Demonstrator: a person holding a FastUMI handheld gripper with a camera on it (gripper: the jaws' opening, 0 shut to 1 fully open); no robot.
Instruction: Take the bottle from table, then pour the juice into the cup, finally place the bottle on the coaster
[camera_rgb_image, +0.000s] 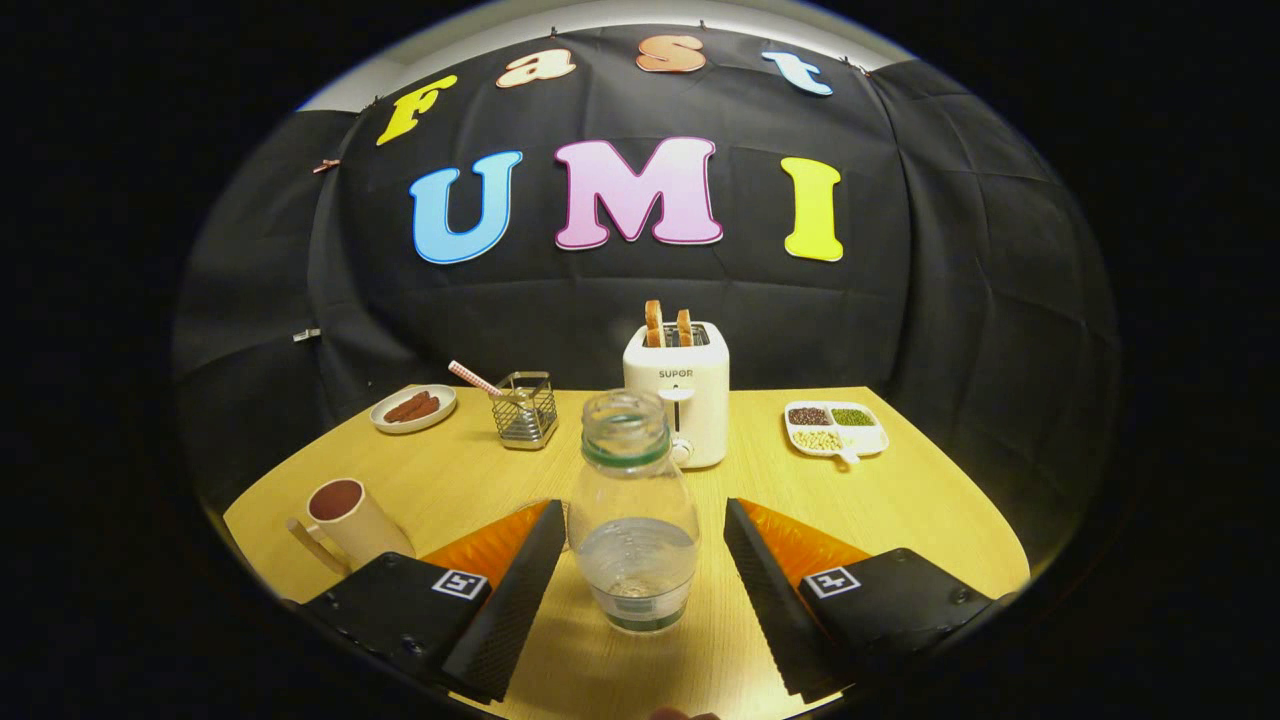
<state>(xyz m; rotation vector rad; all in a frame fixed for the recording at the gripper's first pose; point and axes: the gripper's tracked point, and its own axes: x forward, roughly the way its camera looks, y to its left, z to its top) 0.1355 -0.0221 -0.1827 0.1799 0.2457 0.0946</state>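
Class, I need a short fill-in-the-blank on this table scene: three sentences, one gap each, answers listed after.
1. The bottle stands between the open jaws of the gripper, with no ____ on its neck.
2. Two slices of ____ stick up from the toaster.
3. The cup stands beside the gripper's ____ finger.

Missing words: cap; toast; left

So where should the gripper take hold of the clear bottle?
Around its wide lower body, coming straight ahead and level: the bottle stands upright, capless, between the open gripper fingers, a gap either side. The narrow neck would offer less hold.
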